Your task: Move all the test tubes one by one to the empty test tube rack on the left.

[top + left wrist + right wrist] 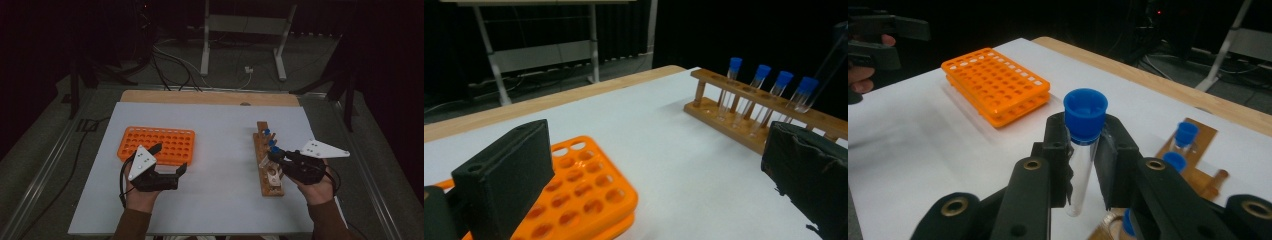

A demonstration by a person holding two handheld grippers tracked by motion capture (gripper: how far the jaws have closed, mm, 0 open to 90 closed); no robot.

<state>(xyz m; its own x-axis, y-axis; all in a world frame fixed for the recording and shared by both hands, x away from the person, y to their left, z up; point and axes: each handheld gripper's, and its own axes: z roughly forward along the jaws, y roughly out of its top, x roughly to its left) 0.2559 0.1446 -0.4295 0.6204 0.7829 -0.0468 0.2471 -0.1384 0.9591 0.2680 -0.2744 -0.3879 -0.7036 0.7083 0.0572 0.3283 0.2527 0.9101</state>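
With the right gripper (1085,150) pinching the blue-capped tube (1082,150) at frame centre, I carry it upright toward the orange rack (996,85) at upper left, left gripper (664,175) spread.

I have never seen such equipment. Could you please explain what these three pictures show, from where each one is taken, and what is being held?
A person sits at a white table and holds a hand tool with two black fingers in each hand. One picture looks down from above; the other two come from small cameras riding on each tool.

On the table lie an orange tube rack, with empty holes, and a wooden rack holding clear test tubes with blue caps.

The right gripper is shut on one blue-capped test tube, clamped just below its cap. The left gripper is open and holds nothing; it sits beside the orange rack.
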